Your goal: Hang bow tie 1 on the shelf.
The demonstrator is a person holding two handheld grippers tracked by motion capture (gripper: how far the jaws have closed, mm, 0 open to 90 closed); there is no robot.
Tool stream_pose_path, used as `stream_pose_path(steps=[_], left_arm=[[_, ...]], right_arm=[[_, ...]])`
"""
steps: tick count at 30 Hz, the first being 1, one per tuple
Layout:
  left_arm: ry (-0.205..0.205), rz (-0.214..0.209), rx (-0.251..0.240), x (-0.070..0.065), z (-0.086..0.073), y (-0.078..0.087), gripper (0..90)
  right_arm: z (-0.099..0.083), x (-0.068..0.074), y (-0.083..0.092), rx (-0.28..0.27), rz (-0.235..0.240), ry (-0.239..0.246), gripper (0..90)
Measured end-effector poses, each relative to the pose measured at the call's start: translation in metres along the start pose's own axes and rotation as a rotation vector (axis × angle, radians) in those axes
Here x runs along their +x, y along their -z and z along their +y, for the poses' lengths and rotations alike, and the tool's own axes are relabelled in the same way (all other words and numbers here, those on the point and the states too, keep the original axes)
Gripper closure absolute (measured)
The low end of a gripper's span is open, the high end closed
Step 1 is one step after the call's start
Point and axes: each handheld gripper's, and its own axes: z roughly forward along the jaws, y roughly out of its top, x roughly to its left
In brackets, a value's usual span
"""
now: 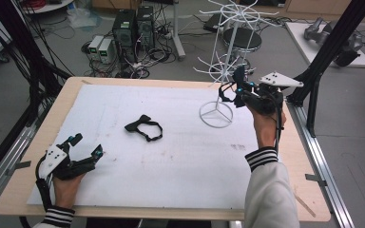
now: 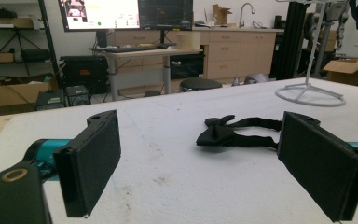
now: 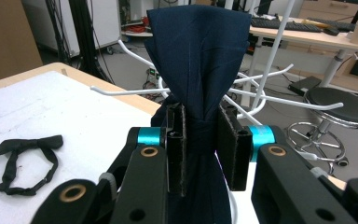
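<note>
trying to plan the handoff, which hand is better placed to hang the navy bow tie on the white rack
Right. The right gripper is shut on the navy bow tie, right beside the white rack. The left gripper rests open at the table's near left corner.

A dark navy bow tie [image 3: 198, 60] stands upright, pinched at its knotted middle, its upper wing fanned wide above the knot and the lower one hanging below (its strap cannot be made out). It is up off the table, just in front of the white wire hook arms of the rack [image 3: 265, 70] at the far right side.
</note>
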Motion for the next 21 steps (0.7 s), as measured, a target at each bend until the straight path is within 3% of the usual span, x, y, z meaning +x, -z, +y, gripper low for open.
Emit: stream_pose_path(steps=[16,21], left_arm=[[-0.003,0.000,0.003,0.0001,0.0001,-0.0001,13.7],[-0.003,0.000,0.003,0.0001,0.0001,-0.0001,13.7]], right_arm=[[0.0064,-0.0028,-0.0060,-0.006,-0.024,-0.004,73.1],[0.0064,-0.0025,-0.0065,-0.007,-0.048,0.004,64.7]])
